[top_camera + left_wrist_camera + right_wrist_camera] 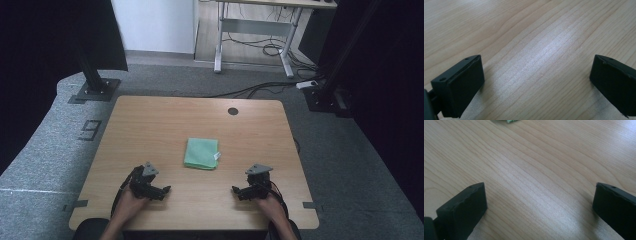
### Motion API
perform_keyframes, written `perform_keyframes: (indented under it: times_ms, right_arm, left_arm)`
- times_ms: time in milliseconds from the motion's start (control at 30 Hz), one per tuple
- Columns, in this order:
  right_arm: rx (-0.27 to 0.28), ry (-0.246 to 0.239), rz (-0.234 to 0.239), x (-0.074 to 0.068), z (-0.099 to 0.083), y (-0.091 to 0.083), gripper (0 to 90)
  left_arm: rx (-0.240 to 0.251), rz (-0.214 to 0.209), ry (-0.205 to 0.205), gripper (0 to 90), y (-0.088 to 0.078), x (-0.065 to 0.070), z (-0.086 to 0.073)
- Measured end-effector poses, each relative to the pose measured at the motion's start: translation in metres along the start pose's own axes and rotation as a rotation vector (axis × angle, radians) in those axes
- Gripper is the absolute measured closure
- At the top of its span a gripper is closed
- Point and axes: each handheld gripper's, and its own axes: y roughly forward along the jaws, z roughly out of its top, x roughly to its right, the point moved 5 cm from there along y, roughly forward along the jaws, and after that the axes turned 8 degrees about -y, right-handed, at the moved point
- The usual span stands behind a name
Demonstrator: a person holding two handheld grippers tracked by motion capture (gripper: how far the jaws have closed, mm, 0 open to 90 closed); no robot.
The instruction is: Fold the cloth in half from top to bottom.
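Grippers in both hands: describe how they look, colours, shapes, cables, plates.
The left gripper and the right gripper are black, each topped by a grey three-cornered plate, with a dark cable looping back from each beside the hand. In the gripper views, each has two blocky matt black jaws with small holes. The forearms look unsleeved.

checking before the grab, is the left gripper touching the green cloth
No, the left gripper rests on bare table, apart from the green cloth.

Probably lab: black rig posts [92, 70], floor cables [260, 89], desk frame [255, 30].
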Motion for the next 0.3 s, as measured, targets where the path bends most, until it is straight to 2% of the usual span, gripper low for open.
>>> perform_keyframes:
  times_ms: [233, 300]
  right_arm:
    - [0.0, -0.002, 0.002, 0.0004, 0.0, 0.0002, 0.0]
    - [0.0, -0.001, 0.002, 0.0004, -0.0001, 0.0002, 0.0]
  left_arm:
    - [-0.001, 0.007, -0.006, 0.0, 0.0, 0.0002, 0.0]
    - [0.002, 0.017, -0.018, 0.0, 0.0004, 0.001, 0.0002]
